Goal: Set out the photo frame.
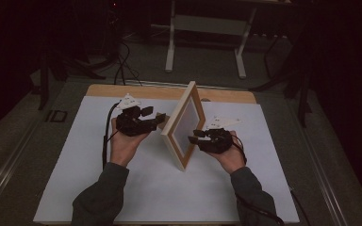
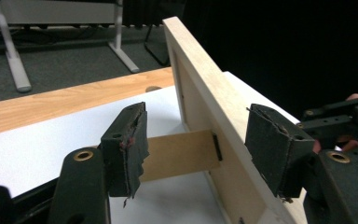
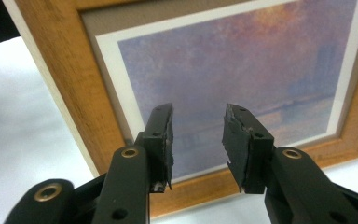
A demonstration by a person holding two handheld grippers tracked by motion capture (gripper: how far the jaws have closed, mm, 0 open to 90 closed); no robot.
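On white sheet: picture frame (image 1: 185, 125) upright, no legible writing; both tongs agape.

Picture frame (image 1: 185, 126) standing on the table (image 1: 75, 155), left tongs (image 1: 159, 117) behind it, right tongs (image 1: 194, 136) before it

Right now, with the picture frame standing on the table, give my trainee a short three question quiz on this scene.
1. True or false: the picture frame lies flat on the white table cover.
2. What sticks out from the frame's back towards the left gripper?
A. a cable
B. a wooden stand leg
C. a hook
3. Which side of the frame does the right gripper face, and how do its jaws stand?

Key:
1. False; it stands upright on its lower edge.
2. B
3. The front, with the print; the jaws stand open, holding nothing.
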